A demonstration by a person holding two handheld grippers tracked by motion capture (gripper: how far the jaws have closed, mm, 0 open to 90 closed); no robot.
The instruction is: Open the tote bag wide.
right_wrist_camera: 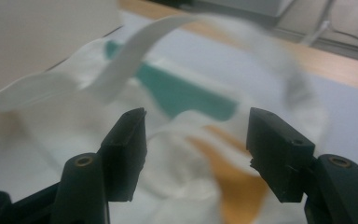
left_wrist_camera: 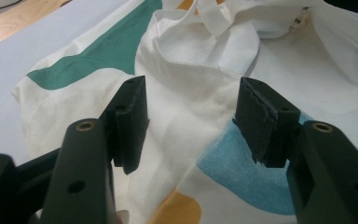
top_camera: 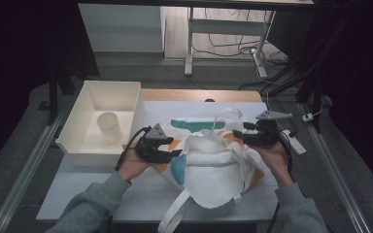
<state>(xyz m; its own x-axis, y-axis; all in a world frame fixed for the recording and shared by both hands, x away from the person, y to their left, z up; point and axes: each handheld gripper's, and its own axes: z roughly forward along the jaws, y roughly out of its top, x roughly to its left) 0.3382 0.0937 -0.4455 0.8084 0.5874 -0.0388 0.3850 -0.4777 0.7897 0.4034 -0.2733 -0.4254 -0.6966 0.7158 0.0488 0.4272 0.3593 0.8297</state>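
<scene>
A white cloth tote bag (top_camera: 213, 165) with teal, orange and blue patches lies bunched up in the middle of the table. My left gripper (top_camera: 176, 145) is at the bag's left edge and points right. Its jaws stand open over the fabric (left_wrist_camera: 191, 107), with no pad pressing on it. At the bag's upper right corner my right gripper (top_camera: 238, 133) points left, and its jaws (right_wrist_camera: 196, 140) are open and empty. One white handle (right_wrist_camera: 135, 56) arches up in front of them, blurred. Another strap (top_camera: 175, 213) hangs over the near table edge.
A white bin (top_camera: 85, 145) stands at the left of the table, with a paper cup (top_camera: 110, 127) upright inside it. A white power strip (top_camera: 296, 143) lies by the right edge. Beyond the table's far wooden edge (top_camera: 199, 94) are desk legs and cables.
</scene>
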